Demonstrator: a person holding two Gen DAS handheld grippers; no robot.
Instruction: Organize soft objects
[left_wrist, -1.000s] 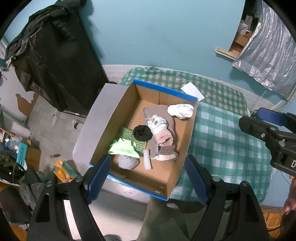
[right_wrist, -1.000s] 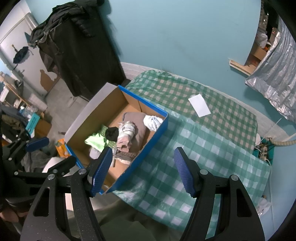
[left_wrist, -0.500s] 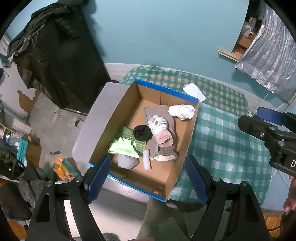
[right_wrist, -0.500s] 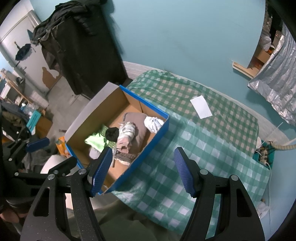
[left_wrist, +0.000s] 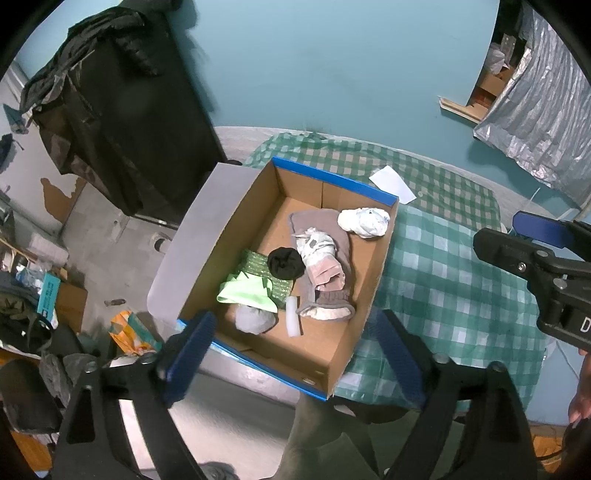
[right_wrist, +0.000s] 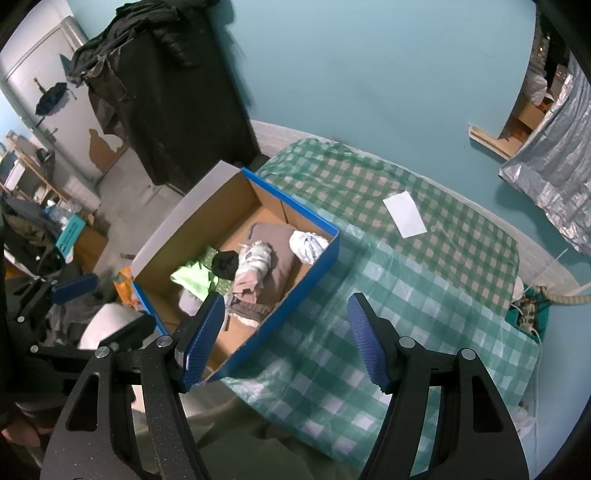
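Note:
A blue-rimmed cardboard box (left_wrist: 334, 181) stands on a green checked tablecloth and holds soft items: a white cloth bundle (left_wrist: 364, 220), a brown-grey garment (left_wrist: 327, 291), a black sock ball (left_wrist: 285, 263), a light green cloth (left_wrist: 247, 291) and a grey ball (left_wrist: 255, 319). The box also shows in the right wrist view (right_wrist: 310, 275). My left gripper (left_wrist: 291, 354) is open and empty, high above the box's near end. My right gripper (right_wrist: 286, 339) is open and empty, above the box's near right wall.
A white paper (right_wrist: 404, 214) lies on the checked tablecloth (right_wrist: 424, 295) beyond the box. A dark coat hangs over a black cabinet (left_wrist: 122, 122) at the left. Clutter and a cardboard carton (left_wrist: 70, 299) lie on the floor at left. A teal wall stands behind.
Both grippers have drifted slightly upward and back, so the box and table look a little smaller. Nothing in the box has moved. Both grippers stay open.

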